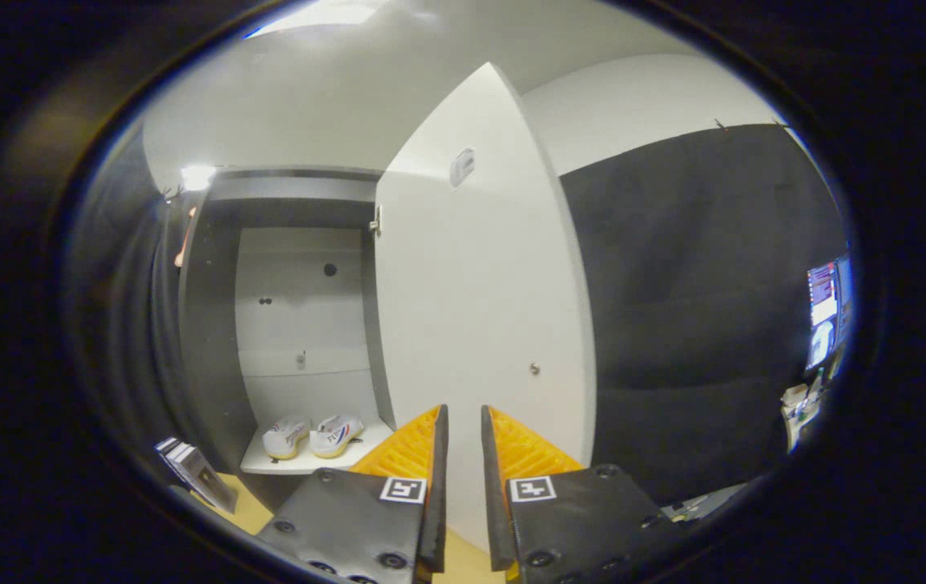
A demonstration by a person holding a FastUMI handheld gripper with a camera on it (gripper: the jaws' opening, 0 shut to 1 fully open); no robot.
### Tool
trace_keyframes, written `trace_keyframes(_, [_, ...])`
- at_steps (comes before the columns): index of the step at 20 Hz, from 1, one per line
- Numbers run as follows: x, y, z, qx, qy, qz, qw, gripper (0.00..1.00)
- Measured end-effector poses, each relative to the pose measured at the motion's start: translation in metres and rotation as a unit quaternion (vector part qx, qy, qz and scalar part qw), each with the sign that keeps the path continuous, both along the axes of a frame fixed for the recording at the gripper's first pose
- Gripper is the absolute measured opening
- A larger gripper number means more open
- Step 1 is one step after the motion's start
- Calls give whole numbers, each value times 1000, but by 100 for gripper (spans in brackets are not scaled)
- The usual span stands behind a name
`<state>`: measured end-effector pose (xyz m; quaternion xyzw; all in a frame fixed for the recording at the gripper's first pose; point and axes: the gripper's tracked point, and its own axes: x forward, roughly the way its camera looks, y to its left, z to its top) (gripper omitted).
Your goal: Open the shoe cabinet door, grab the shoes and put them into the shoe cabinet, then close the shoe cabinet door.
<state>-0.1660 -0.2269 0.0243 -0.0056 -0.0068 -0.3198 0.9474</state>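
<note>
Step in hand, judged from the layout: closing the cabinet door (479, 284). Shoes (310, 435) already resting on the bottom shelf (301, 464) inside the cabinet (212, 324), side by side and touching, toes toward the opening.

Tool state: gripper (463, 422) nearly pressed together, a narrow gap left between the fingers, nothing pinched. Fingers aimed at the lower part of the open door panel, just ahead of them.

Door position: swung wide open, hinged on the right side of the opening, inner face turned toward the camera. Small knob (535, 368) visible low on the panel, near the free edge, beyond the right finger.

Procedure for a clean close:
- Place the fingers against the panel face near the free edge, close to the knob, not near the hinge side; more leverage there.
- Push in an arc around the hinge line, not straight ahead; otherwise likely slipping along the smooth surface.
- Keep the fingers close together for a stiff pushing tip.
- Check clearance of the shoe toes from the shelf front before the final swing; appears sufficient, though hard to confirm.
- Finish slowly to avoid rebound.

Count:
- Shoes: two, one pair.
- Cabinet doors seen: one.
- Knobs on the door: one.
- Shelves seen: one at the bottom, holding the shoes.
- Booklets (195, 469) on the floor left of the cabinet: number impossible to tell.
- Screens (824, 312) far right, beyond the dark wall: number unclear.
</note>
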Motion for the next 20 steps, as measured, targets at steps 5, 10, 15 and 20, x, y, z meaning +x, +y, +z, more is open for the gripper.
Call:
trace_keyframes(5, [-39, -21, 11, -4, 0, -9, 1000, 23])
trace_keyframes(10, [-61, -54, 17, -1, 2, -10, 1000, 23])
trace_keyframes(15, [-62, -86, 13, 3, 14, 4, 1000, 23])
trace_keyframes(20, [-37, -96, -1, 24, 29, 46, 998, 22])
